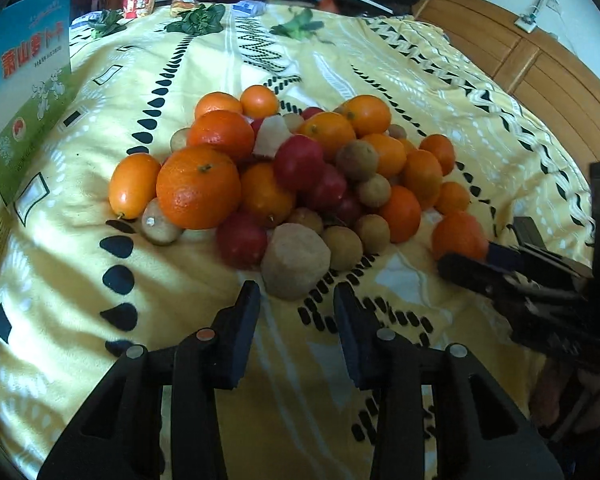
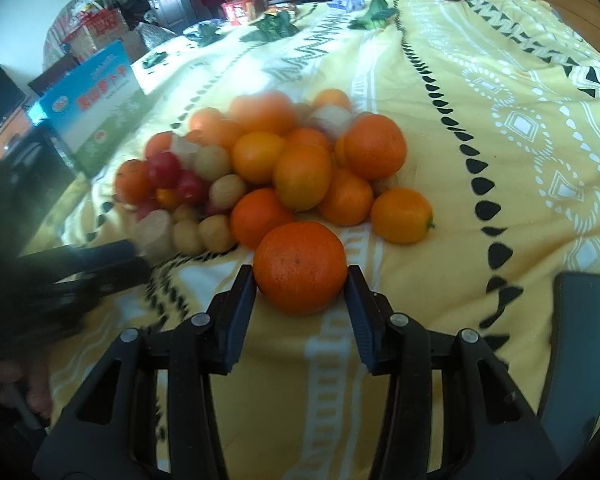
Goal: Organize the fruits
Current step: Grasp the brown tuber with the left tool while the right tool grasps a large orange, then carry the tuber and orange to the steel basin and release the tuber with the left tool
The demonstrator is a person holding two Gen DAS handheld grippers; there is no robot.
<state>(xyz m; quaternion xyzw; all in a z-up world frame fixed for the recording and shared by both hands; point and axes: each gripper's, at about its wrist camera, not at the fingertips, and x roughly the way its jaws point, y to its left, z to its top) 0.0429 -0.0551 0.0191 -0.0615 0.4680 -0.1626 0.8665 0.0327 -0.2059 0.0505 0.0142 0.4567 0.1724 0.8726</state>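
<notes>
A pile of fruit (image 1: 284, 168) lies on a yellow patterned bedspread (image 1: 380, 60): oranges, kumquats, red fruits, small brown longans and a tan chunk (image 1: 296, 260). My left gripper (image 1: 296, 296) is open and empty, just short of the tan chunk. My right gripper (image 2: 300, 280) has its fingers on both sides of an orange (image 2: 300, 268) at the pile's near edge, touching it. The right gripper also shows in the left wrist view (image 1: 472, 264) against that orange (image 1: 458, 236). The left gripper shows blurred in the right wrist view (image 2: 120, 260).
A blue and green carton (image 1: 24, 92) stands at the bed's left edge. Green leafy vegetables (image 1: 198, 20) and a red box (image 1: 138, 2) lie at the far end. A wooden headboard (image 1: 540, 60) runs along the right. A dark flat object (image 2: 580, 340) lies near my right gripper.
</notes>
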